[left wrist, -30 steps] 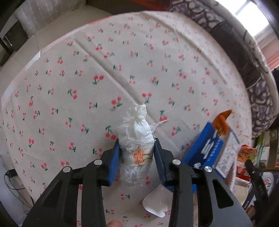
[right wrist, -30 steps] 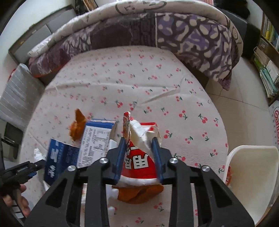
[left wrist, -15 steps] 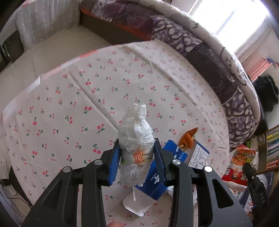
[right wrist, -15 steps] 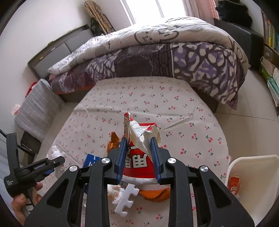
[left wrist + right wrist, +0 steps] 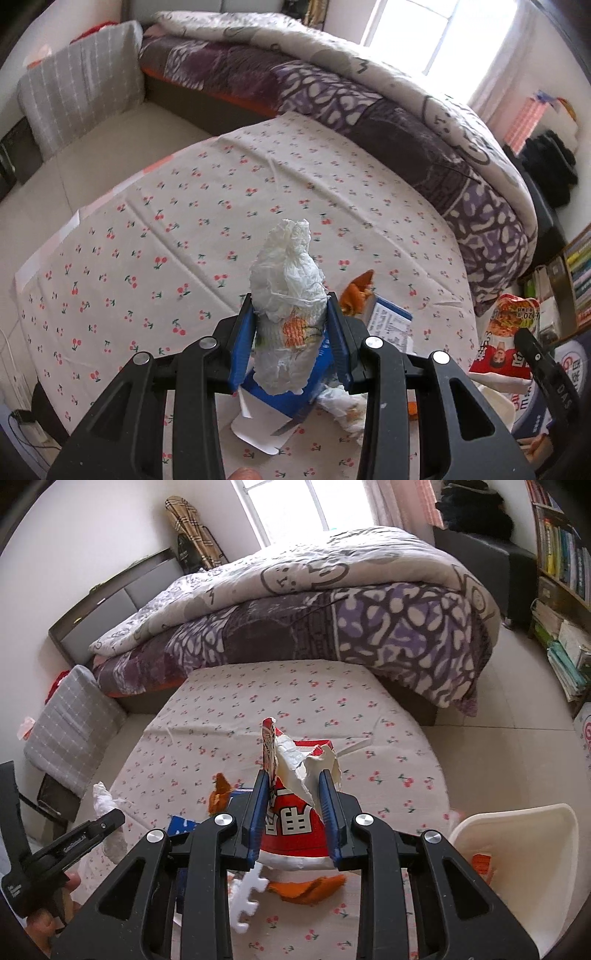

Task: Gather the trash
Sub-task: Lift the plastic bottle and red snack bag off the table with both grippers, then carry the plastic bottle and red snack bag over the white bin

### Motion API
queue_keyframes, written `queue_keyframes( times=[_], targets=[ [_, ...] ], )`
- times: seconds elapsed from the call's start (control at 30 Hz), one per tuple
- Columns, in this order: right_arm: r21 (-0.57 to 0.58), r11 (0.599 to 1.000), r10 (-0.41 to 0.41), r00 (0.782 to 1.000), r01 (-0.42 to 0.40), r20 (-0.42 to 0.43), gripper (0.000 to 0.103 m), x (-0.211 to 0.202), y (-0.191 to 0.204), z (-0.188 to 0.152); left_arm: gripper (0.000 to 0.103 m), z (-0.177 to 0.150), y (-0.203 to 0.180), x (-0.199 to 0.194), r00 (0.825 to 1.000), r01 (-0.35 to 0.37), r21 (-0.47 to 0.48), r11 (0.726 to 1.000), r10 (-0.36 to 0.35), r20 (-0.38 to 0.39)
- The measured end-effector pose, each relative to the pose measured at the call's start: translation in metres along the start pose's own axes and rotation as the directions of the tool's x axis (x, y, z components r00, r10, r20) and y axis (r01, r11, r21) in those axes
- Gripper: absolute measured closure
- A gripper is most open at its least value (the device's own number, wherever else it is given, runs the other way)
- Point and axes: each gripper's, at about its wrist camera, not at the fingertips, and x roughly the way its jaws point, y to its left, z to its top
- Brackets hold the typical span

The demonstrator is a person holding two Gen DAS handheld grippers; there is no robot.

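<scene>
Both loads are lifted for carrying: the left gripper (image 5: pixel 291 339) clamps a crumpled white tissue wad (image 5: pixel 288 295), the right gripper (image 5: pixel 293 812) a torn red snack wrapper (image 5: pixel 295 812), and next each must swing over the white plastic bin (image 5: pixel 524 849) at four o'clock and release.

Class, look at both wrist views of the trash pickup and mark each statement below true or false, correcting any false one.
1. The left gripper is shut on a crumpled tissue. True.
2. The right gripper is open with nothing in it. False: it is shut on a torn red snack wrapper.
3. A white bin stands to the right of the cherry-print cloth. True.
4. The blue box is held in the air. False: it lies on the cloth.
5. A white puzzle-shaped foam piece lies below the right gripper. True.
</scene>
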Motion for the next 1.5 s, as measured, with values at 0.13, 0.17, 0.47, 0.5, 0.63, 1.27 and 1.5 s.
queue_keyframes(
  times=[0.13, 0.17, 0.47, 0.5, 0.63, 1.27, 1.5],
  targets=[
    [0.004, 1.0, -0.024, 1.0, 0.024, 0.003, 0.077, -0.004, -0.009, 0.001, 0.066, -0.005, -0.016, -0.002, 1.0, -0.003, 0.045, 0.999, 0.003, 0.017],
    [0.006, 1.0, -0.029, 1.0, 0.029, 0.002, 0.077, -0.004, -0.012, 0.001, 0.066, -0.006, -0.02, -0.003, 1.0, -0.004, 0.055, 0.998, 0.003, 0.018],
    [0.022, 0.998, -0.066, 0.998, 0.066, -0.002, 0.077, -0.014, -0.031, 0.001, 0.066, -0.02, -0.055, -0.004, 1.0, 0.018, 0.127, 0.992, -0.02, 0.015],
    [0.022, 0.997, -0.07, 0.998, 0.07, -0.002, 0.077, -0.015, -0.032, 0.001, 0.066, -0.021, -0.058, -0.004, 1.0, 0.022, 0.133, 0.991, -0.024, 0.015],
    [0.027, 0.996, -0.085, 0.996, 0.085, -0.001, 0.077, -0.022, -0.042, 0.0, 0.066, -0.028, -0.073, -0.006, 0.999, 0.035, 0.16, 0.986, -0.038, 0.015],
    [0.08, 0.986, -0.146, 0.989, 0.147, -0.015, 0.076, -0.056, -0.094, -0.009, 0.066, -0.063, -0.129, -0.013, 0.996, 0.084, 0.279, 0.957, -0.088, 0.001],
    [0.104, 0.979, -0.173, 0.985, 0.173, -0.012, 0.076, -0.07, -0.114, -0.014, 0.066, -0.078, -0.149, -0.017, 0.994, 0.109, 0.324, 0.94, -0.112, -0.011]
  ],
)
